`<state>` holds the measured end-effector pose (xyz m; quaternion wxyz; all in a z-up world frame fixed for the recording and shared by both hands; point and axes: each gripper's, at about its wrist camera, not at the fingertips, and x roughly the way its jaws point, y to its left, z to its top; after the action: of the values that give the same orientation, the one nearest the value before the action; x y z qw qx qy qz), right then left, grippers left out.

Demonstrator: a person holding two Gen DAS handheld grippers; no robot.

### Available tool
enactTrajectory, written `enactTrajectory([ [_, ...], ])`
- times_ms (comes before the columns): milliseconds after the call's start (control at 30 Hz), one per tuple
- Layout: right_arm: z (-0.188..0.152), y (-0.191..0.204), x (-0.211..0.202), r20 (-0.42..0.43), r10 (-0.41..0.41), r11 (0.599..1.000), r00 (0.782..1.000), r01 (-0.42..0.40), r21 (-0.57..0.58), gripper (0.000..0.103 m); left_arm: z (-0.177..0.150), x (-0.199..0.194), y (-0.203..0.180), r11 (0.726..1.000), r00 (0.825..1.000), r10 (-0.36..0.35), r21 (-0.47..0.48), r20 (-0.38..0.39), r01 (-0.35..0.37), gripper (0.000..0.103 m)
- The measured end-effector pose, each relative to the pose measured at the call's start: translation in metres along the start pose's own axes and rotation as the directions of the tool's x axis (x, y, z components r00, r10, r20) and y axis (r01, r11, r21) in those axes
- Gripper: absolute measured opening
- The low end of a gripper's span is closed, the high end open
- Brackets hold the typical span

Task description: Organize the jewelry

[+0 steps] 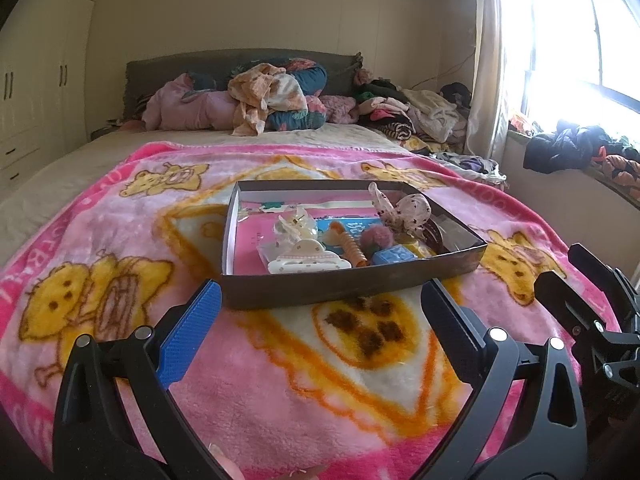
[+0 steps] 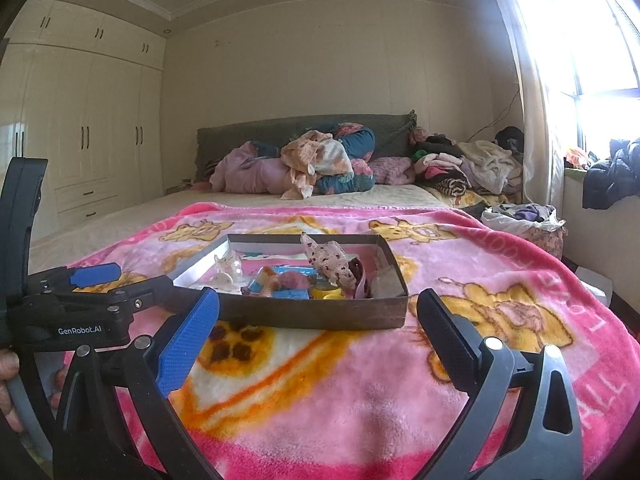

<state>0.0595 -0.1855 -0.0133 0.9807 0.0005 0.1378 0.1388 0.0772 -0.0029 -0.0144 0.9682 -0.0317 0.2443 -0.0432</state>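
Note:
A shallow dark cardboard tray [image 1: 344, 286] [image 2: 320, 314] lies on a pink cartoon blanket [image 1: 280, 380] on the bed. It holds hair accessories: a white claw clip [image 1: 308, 260], an orange spiral tie [image 1: 354, 248], a pink pom-pom [image 1: 376, 238], a blue block [image 1: 394, 257], a spotted fabric bow [image 1: 404, 208] [image 2: 330, 262] and a clear bow [image 1: 294, 226]. My left gripper [image 1: 320, 300] is open and empty just in front of the tray. My right gripper [image 2: 318, 310] is open and empty, also short of the tray's near wall. The left gripper also shows in the right wrist view [image 2: 96, 276].
Piled bedding and clothes [image 1: 276, 96] lie at the headboard, more clothes [image 1: 420, 112] at the right. A wardrobe [image 2: 88, 132] stands left. A window sill with dark clothing [image 1: 568, 148] is right. A bag of clothes [image 2: 524, 220] sits beside the bed.

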Motion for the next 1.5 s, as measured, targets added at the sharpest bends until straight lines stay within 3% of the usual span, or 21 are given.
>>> enactTrajectory([
  [1500,-0.0003,0.0031,0.0021,-0.005,0.006,1.0,1.0,-0.006,0.004,0.097,0.0019,-0.0006,0.0002,1.0,1.0,-0.003,-0.009,-0.005,0.003,0.091],
])
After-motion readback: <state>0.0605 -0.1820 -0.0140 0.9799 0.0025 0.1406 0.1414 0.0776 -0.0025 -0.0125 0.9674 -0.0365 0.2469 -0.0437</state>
